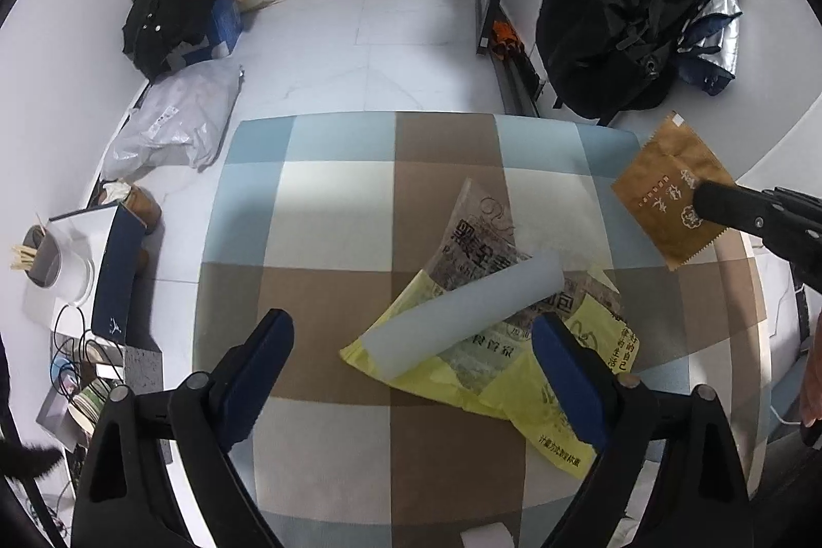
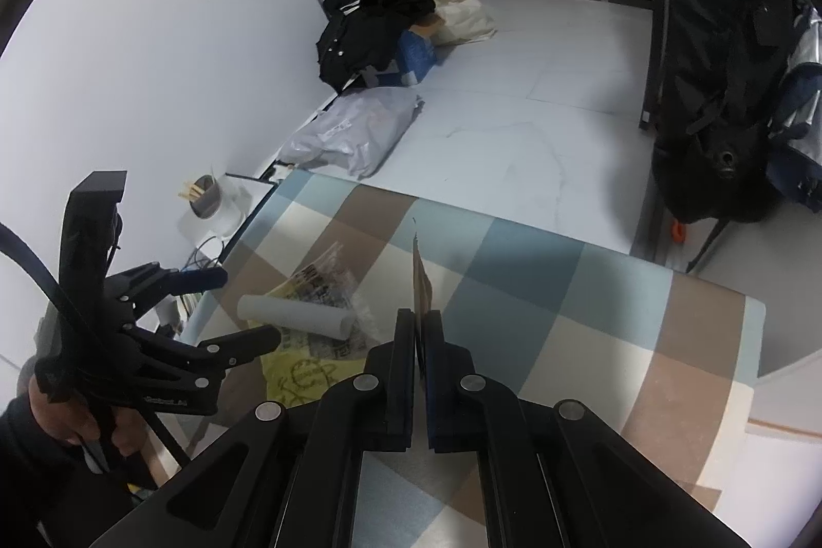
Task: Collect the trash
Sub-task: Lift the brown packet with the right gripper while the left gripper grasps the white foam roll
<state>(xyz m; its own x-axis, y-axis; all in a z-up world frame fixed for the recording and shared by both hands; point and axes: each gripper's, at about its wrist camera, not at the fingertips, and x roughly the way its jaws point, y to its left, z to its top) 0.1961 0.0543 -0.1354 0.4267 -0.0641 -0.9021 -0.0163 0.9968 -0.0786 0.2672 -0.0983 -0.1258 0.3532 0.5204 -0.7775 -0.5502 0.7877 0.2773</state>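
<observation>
Now | left tongs apart | right tongs clamp one brown packet | table: one white tube

A checked cloth of pale blue, brown, cream and grey squares covers the table, a frosted white tube lies over a yellow wrapper with dark print, and a golden-brown packet with dark lettering hangs off the right edge.
</observation>
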